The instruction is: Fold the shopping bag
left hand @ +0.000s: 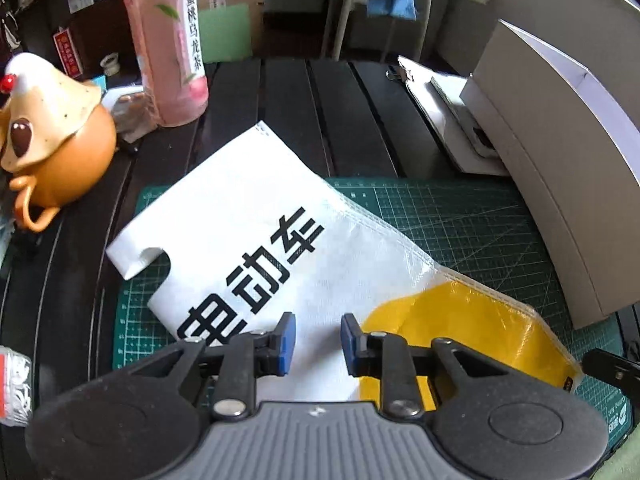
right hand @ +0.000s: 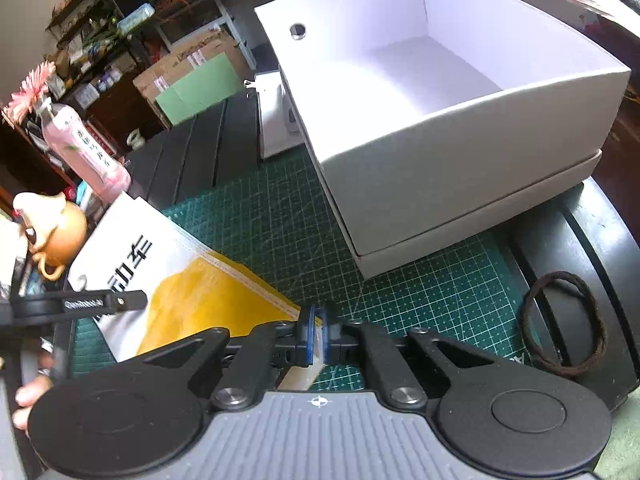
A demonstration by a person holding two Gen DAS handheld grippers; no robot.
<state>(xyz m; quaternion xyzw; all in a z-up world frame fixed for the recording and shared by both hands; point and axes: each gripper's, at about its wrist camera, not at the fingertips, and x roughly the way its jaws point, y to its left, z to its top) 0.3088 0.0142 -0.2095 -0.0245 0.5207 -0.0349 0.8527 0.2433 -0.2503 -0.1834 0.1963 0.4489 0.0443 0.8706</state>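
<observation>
Nearest us, our right gripper [right hand: 316,334] has its fingers pinched on the yellow corner of the one shopping bag [left hand: 256,240], while our left gripper [left hand: 318,338] hovers over the bag's middle with fingers wide, holding nothing. The bag lies flat across the green cutting mat [left hand: 460,216] on the tabletop [left hand: 300,112]. The slick corner could slip free if we pull too sharply. Beyond stand one white box [right hand: 440,168], one pink bottle [left hand: 168,40] and one teapot [left hand: 56,148].

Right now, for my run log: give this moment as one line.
task: fold shopping bag | bag: flat on cutting mat | left gripper: open above bag | right gripper: shut on bag corner
</observation>
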